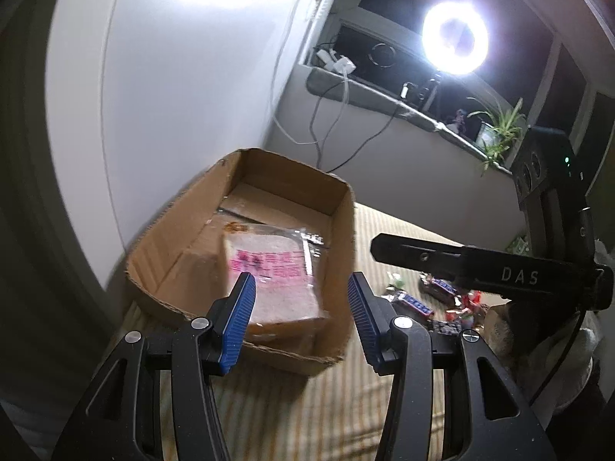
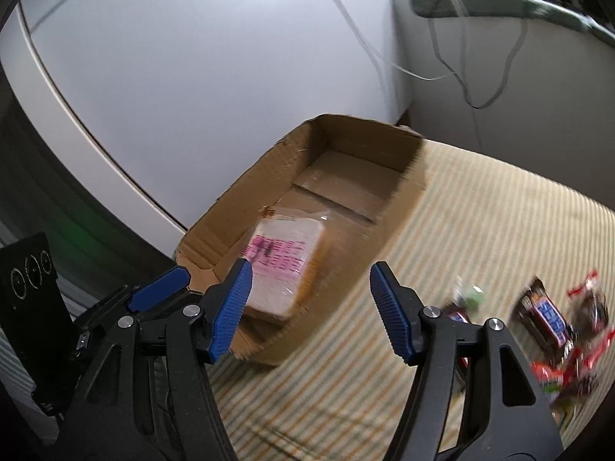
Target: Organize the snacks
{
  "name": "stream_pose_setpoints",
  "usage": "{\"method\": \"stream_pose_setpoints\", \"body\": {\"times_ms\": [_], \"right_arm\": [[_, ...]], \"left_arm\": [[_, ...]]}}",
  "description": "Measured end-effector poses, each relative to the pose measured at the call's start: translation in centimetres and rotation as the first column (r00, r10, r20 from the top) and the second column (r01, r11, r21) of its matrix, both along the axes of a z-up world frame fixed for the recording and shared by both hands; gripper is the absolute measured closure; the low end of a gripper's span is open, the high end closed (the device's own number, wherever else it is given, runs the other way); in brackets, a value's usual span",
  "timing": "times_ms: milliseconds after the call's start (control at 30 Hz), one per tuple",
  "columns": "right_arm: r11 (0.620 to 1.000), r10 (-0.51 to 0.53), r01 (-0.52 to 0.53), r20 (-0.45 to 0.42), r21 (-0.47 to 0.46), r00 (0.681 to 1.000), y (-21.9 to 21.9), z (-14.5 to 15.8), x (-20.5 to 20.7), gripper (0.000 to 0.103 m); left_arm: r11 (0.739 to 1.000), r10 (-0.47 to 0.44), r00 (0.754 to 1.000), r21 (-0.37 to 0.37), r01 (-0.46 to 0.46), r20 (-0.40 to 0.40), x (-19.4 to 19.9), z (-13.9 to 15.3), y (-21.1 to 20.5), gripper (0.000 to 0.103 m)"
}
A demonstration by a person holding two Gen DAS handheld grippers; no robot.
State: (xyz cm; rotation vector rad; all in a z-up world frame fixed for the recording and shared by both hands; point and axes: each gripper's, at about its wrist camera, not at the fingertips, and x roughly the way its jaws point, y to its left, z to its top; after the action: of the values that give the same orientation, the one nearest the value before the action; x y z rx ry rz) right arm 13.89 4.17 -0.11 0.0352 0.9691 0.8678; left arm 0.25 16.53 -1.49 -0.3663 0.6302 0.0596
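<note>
Leftmost bit is the left gripper point(image 1: 300, 309): fingers spread, nothing between them. Just ahead of them sits the cardboard box point(image 1: 342, 238), a shallow open tray with rough torn corrugated edges. Lying flat inside at the near end is the wrapped bread slice pack point(image 1: 276, 280), clear crinkly plastic with a pink label, soft and squarish. I'd guess it's in there because the box is the sorting bin. The right gripper point(image 2: 311, 311) has fingers spread too, empty, box ahead and slightly left of them. Off to the right of its fingers, the loose candy bars point(image 2: 546, 315) in shiny wrappers wait scattered on the striped woven surface point(image 2: 480, 207).
</note>
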Motion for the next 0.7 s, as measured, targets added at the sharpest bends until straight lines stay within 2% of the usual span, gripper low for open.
{"method": "stream_pose_setpoints", "body": {"times_ms": [167, 267, 567, 700], "right_arm": [[0.999, -0.053, 0.054, 0.042, -0.008, 0.998, -4.2, 0.0, -0.7, 0.035], [0.996, -0.079, 0.083, 0.090, -0.036, 0.993, -7.2, 0.1, -1.3, 0.025], [0.971, -0.167, 0.192, 0.167, -0.143, 0.972, -16.2, -0.7, -3.2, 0.025], [0.960, -0.184, 0.214, 0.170, -0.181, 0.968, -19.2, -1.6, -3.9, 0.025]], "left_arm": [[1.000, -0.030, 1.000, 0.011, 0.030, 0.009, -0.1, -0.2, -1.9, 0.054], [0.998, -0.061, 0.998, 0.012, 0.061, 0.001, -0.1, -0.4, -3.3, 0.053], [0.991, -0.134, 0.991, -0.013, 0.134, -0.030, 0.7, -1.4, -6.5, 0.053], [0.985, -0.171, 0.984, -0.029, 0.170, -0.044, 1.1, -2.0, -8.1, 0.053]]}}
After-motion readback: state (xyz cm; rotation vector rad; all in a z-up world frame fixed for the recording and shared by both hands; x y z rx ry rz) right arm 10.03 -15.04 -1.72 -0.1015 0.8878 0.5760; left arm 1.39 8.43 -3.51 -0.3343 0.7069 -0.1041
